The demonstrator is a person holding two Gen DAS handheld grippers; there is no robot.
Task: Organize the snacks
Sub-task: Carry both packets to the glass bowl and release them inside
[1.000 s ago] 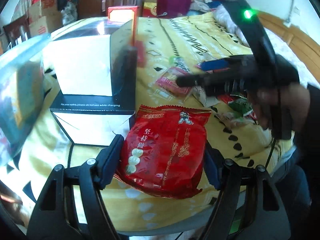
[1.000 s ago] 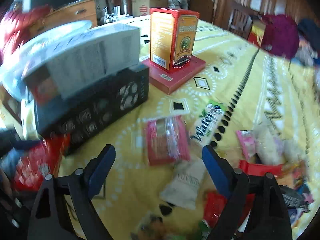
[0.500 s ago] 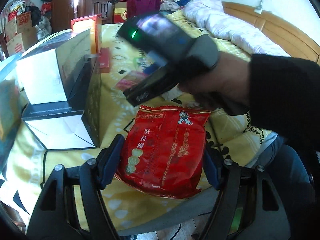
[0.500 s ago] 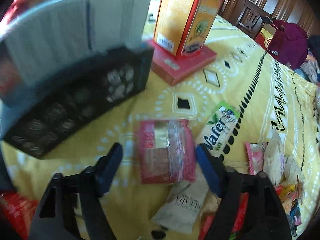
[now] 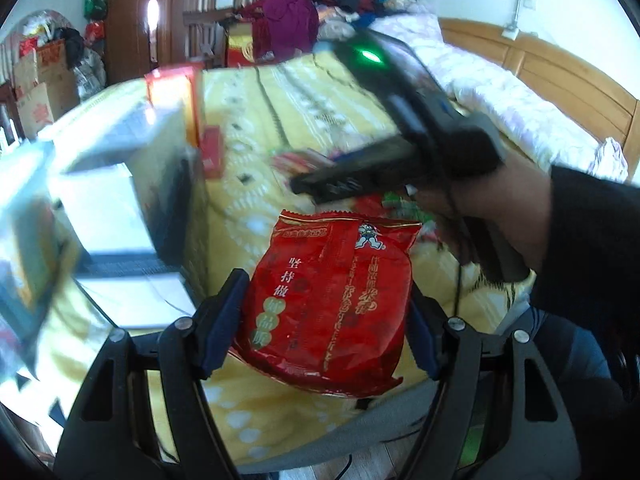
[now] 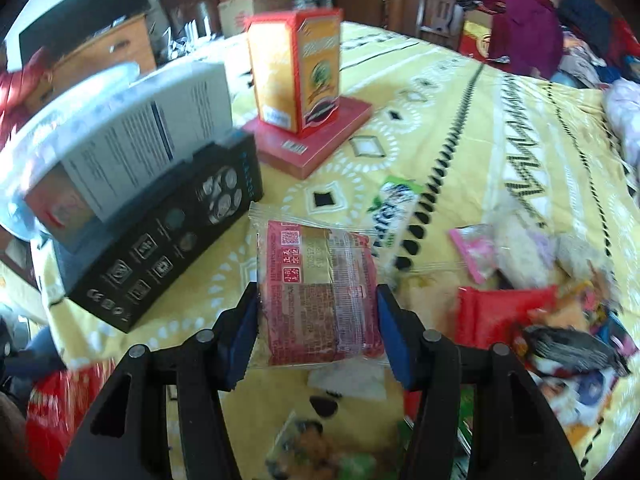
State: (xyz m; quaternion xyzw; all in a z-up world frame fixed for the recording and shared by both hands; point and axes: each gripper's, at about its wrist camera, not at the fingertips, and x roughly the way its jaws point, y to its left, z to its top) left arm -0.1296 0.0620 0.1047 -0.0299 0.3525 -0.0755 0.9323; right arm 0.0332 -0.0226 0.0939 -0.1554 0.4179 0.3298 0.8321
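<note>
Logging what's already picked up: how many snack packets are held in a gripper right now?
2. The big red snack bag sits in the left gripper; the clear-wrapped red packet sits in the right gripper.

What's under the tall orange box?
The tall orange box stands on a flat red box, which lies on the yellow cloth. Whatever is beneath the red box is covered.
</note>
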